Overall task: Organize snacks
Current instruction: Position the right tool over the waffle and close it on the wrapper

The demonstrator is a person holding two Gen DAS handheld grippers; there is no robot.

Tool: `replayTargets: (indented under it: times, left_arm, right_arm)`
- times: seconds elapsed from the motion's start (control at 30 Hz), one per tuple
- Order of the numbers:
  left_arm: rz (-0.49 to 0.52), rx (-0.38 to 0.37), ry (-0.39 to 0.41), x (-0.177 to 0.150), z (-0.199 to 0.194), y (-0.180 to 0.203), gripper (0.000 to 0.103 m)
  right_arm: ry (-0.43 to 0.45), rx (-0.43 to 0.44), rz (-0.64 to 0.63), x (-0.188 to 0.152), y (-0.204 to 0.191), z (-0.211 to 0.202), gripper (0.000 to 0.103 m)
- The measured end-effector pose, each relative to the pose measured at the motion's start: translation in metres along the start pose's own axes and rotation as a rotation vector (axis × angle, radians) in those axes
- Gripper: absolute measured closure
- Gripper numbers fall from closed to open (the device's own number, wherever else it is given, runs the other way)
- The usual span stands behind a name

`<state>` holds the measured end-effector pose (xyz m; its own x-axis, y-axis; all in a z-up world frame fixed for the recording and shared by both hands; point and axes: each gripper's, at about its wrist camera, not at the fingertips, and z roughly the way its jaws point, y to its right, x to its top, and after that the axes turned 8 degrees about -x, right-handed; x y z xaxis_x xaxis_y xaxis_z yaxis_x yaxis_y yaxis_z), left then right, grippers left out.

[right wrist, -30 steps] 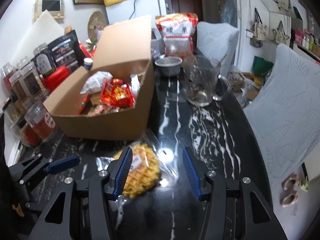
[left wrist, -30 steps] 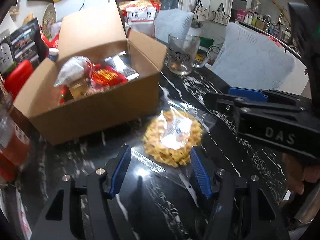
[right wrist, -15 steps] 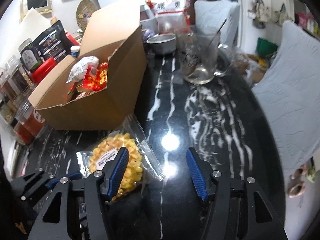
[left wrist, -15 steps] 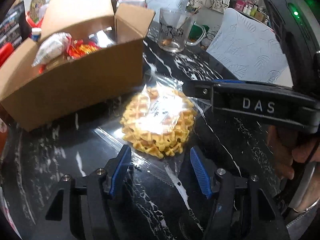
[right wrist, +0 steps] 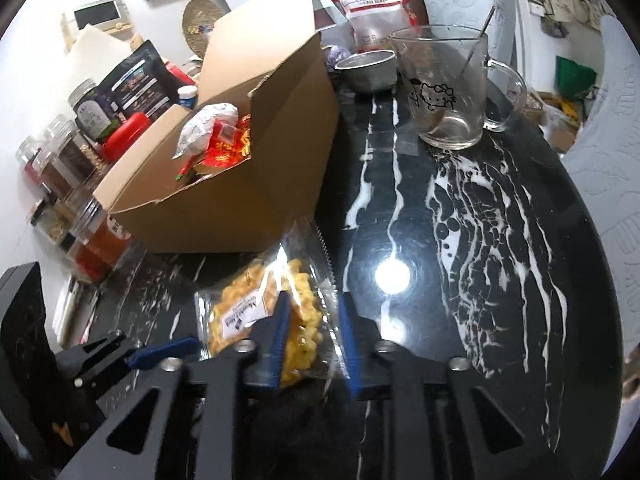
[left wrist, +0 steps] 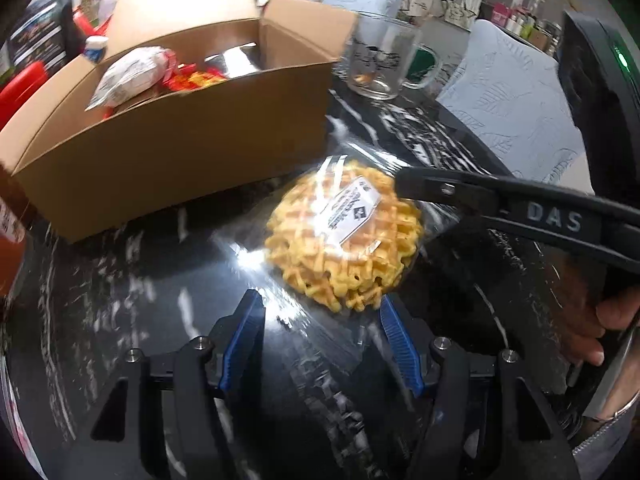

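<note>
Waffle pack (left wrist: 344, 236): a round waffle in clear wrap with a white label, lying on the black marble desk (right wrist: 480, 240) just in front of the cardboard box (left wrist: 172, 152).
Right gripper (right wrist: 312, 340): jaws have just been closing and now clench the wrap and the waffle's edge at its right side.
Left gripper (left wrist: 320, 336): jaws parted, poised at the pack's near edge; the wrap's tail lies between them, and they grip nothing.
Cardboard box: flaps open, with red and white snack packets inside.
Glass mug (right wrist: 444, 92): upright behind the box, a spoon inside.
Cashew bag (right wrist: 372, 0): standing at the desk's far end.
</note>
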<state>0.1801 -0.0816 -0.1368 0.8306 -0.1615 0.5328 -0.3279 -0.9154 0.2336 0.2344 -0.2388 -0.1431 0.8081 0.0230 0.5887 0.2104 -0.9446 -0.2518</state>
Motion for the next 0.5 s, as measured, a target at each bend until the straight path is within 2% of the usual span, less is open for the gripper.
replayTargets:
  times: [0.07,0.2,0.33,0.5]
  left_arm:
    - [-0.005,0.004,-0.005,-0.005,-0.005,-0.008,0.042]
    - [-0.002,-0.001,-0.002,-0.015,-0.017,-0.023,0.042]
    - [-0.033,-0.039,-0.022,-0.026,-0.028,-0.044,0.042]
    - [-0.036,-0.048,0.0,-0.033,-0.043,-0.06,0.042]
  right_arm:
    - [-0.002,0.007,0.003,-0.007,-0.003,-0.002,0.094]
    - [-0.005,0.024,0.004,-0.021,-0.009,-0.004,0.095]
    - [-0.004,0.025,0.007,-0.028,-0.016,-0.005,0.095]
    - [0.003,0.009,-0.021,-0.037,-0.027,-0.011,0.095]
